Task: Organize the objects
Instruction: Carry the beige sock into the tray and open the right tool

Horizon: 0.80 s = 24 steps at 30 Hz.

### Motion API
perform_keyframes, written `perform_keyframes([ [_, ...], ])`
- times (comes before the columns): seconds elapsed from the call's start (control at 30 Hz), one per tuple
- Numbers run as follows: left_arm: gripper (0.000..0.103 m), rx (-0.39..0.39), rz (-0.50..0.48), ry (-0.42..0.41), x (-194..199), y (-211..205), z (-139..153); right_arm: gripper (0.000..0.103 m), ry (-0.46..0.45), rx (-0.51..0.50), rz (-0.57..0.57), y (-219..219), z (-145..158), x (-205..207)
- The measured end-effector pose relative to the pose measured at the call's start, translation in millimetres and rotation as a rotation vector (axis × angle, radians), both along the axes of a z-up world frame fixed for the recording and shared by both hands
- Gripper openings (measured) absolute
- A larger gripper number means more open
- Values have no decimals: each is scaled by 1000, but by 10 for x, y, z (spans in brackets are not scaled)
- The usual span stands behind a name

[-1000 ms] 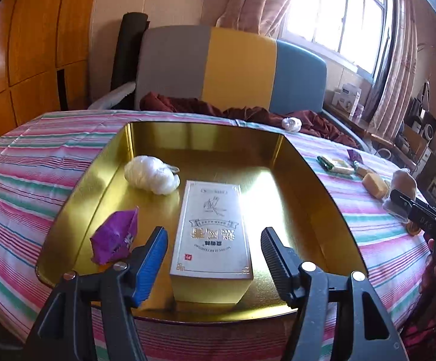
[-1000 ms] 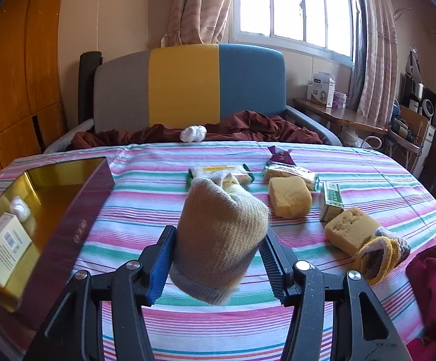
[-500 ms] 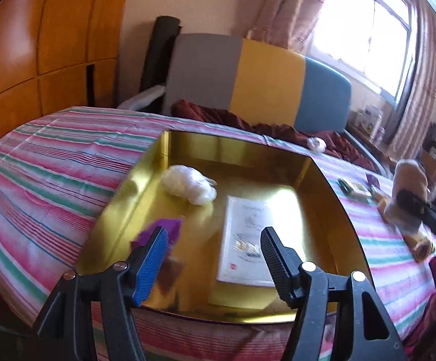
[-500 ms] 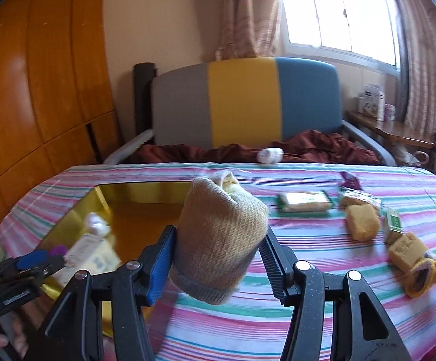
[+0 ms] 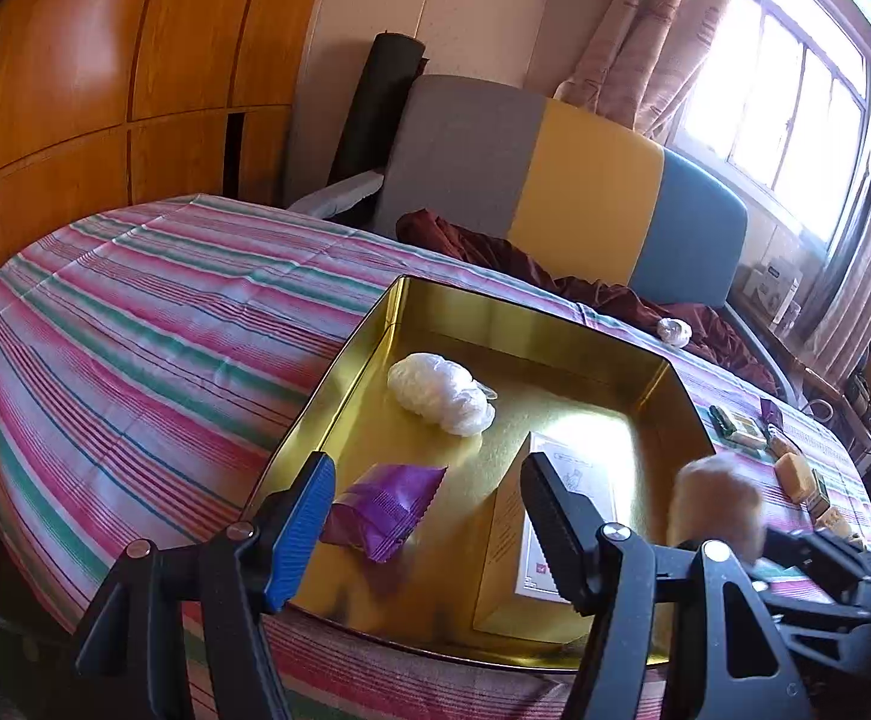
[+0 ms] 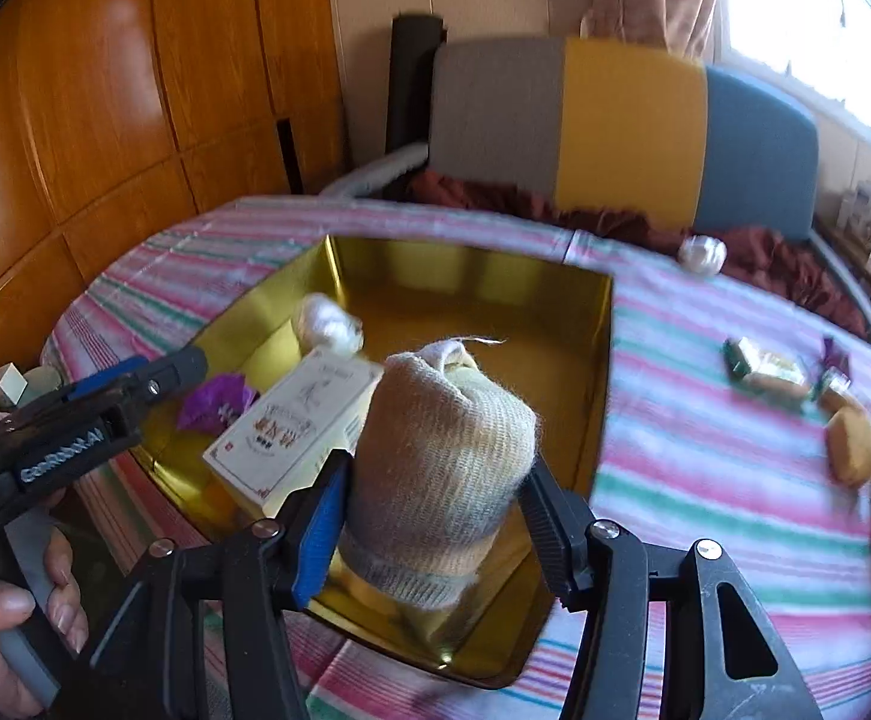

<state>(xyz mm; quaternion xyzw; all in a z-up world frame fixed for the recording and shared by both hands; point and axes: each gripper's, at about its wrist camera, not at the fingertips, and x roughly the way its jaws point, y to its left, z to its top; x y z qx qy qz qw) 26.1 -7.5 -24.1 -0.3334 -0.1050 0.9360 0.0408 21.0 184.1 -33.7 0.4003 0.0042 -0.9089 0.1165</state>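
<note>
— Beige knitted sock roll: where is it?

— Clamped between the pads of the right tongs, held above the near corner of the gold metal tray. In the left wrist view it shows only as a blur at the tray's right edge.

— Left tongs?

— Jaws apart, nothing between them, over the tray's near edge. A hand grips their handle.

— Tray contents?

— Purple foil sachet at the near left; white rectangular carton with printed lid lying flat just right of it; white crumpled plastic bundle farther back.

— Bench?

— Striped cloth in pink, green and white. Yellow sponge blocks and small packets lie to the right, well apart from the tray.
</note>
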Motion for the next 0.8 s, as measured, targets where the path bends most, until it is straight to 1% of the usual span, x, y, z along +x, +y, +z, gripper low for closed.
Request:
perform_keyframes([
  [0.07,65,3,-2,4,8,6,8,57,-44,-17,-3,11,-60,-66],
  [0.17,65,8,0,3,3,6,9,58,-55,-38,-1,-2,-86,-94],
  [0.23,65,14,3,0,-1,1,5,60,-55,-43,-1,-5,-80,-114],
  [0.43,65,23,5,-1,6,1,6,62,-39,-66,-4,20,-39,-66],
  [0.8,65,7,-42,-5,49,138,4,65,10,-86,-32,93,80,-8],
])
